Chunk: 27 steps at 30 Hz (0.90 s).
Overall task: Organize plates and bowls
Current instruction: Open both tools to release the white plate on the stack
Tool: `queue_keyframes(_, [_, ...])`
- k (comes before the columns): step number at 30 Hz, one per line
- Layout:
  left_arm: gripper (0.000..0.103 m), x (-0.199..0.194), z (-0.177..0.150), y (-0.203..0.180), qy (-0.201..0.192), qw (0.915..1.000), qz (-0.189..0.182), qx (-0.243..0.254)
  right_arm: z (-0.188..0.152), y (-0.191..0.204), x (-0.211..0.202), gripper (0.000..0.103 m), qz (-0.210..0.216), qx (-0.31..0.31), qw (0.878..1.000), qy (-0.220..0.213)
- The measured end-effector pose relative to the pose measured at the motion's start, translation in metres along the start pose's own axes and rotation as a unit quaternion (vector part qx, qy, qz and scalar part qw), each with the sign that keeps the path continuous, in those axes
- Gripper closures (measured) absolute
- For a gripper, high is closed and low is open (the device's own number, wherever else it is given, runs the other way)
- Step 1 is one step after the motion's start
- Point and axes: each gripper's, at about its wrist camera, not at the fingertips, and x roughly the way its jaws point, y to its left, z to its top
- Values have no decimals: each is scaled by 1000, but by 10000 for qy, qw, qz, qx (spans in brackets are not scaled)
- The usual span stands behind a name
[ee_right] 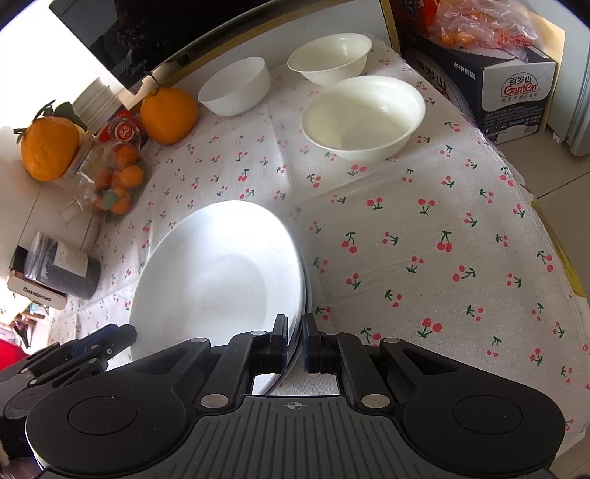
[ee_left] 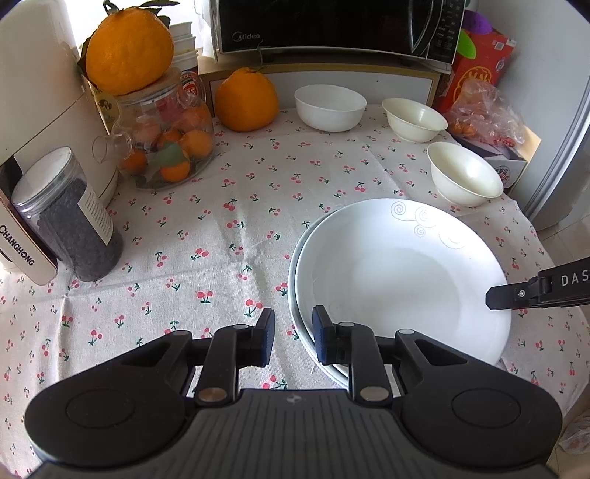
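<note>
Two white plates lie stacked on the cherry-print tablecloth; the top plate (ee_left: 398,280) shows in both views (ee_right: 217,272). My left gripper (ee_left: 293,337) is open, its fingers straddling the stack's near-left rim. My right gripper (ee_right: 294,344) is shut on the plates' right rim; its finger shows at the right in the left wrist view (ee_left: 516,293). Three white bowls stand apart behind: a back one (ee_left: 330,107), a middle one (ee_left: 415,118) and a nearer one (ee_left: 462,173), also seen from the right wrist (ee_right: 363,118).
A microwave (ee_left: 332,25) sits at the back. Two large oranges (ee_left: 246,99), a glass jar of small oranges (ee_left: 166,147), a dark-filled canister (ee_left: 70,217) and a white appliance stand left. A carton (ee_right: 490,88) and bagged fruit (ee_left: 486,110) stand right, near the table edge.
</note>
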Motion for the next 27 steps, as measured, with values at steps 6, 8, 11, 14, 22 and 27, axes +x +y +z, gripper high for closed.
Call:
queue_keyframes(6, [87, 0, 1, 0, 18, 10000, -53, -25, 0, -1, 1, 94, 43, 4, 10000, 17])
queue_keyframes(8, [88, 1, 1, 1, 30, 10000, -60, -31, 1, -2, 2, 89, 75, 30, 10000, 56])
queue_keyframes(11, [89, 1, 1, 1, 57, 9999, -101, -49, 2, -3, 2, 89, 93, 35, 9999, 77])
queue_keyframes(14, [89, 2, 1, 2, 69, 9999, -115, -69, 2, -5, 1, 89, 124, 59, 9999, 97])
queue_keyframes(22, [83, 2, 4, 4, 169, 9994, -217, -202, 4, -12, 0, 66, 95, 141, 9998, 120])
queue_keyframes(27, [73, 2, 7, 4, 173, 9991, -265, -271, 4, -11, -7, 47, 74, -37, 10000, -24])
